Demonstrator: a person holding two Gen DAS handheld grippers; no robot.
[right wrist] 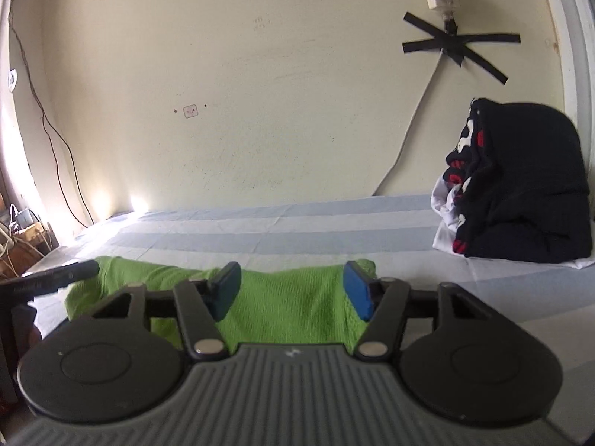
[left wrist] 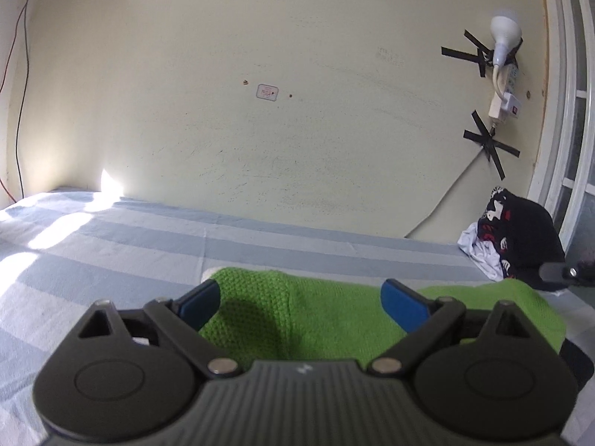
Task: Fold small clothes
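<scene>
**Both grippers open over green knit**

Left gripper [left wrist: 301, 303] is sitting wide open, right gripper [right wrist: 292, 290] partly open; neither is pinching anything. Green knit garment [left wrist: 334, 319] is lying on striped sheet [left wrist: 111, 245] just ahead of both, between the pads. Dark clothes pile [right wrist: 520, 186] is sitting far right. Only the left view is showing the lamp [left wrist: 504, 37].

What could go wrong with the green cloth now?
1. Both grippers, left gripper and right gripper, stand open over the green cloth, so closing might catch only a loose wrinkle and the fold could come out crooked.
2. The cloth looks lumpy, not flat, so it might bunch up.
3. The dark clothes pile sits close by and could get bumped.
</scene>
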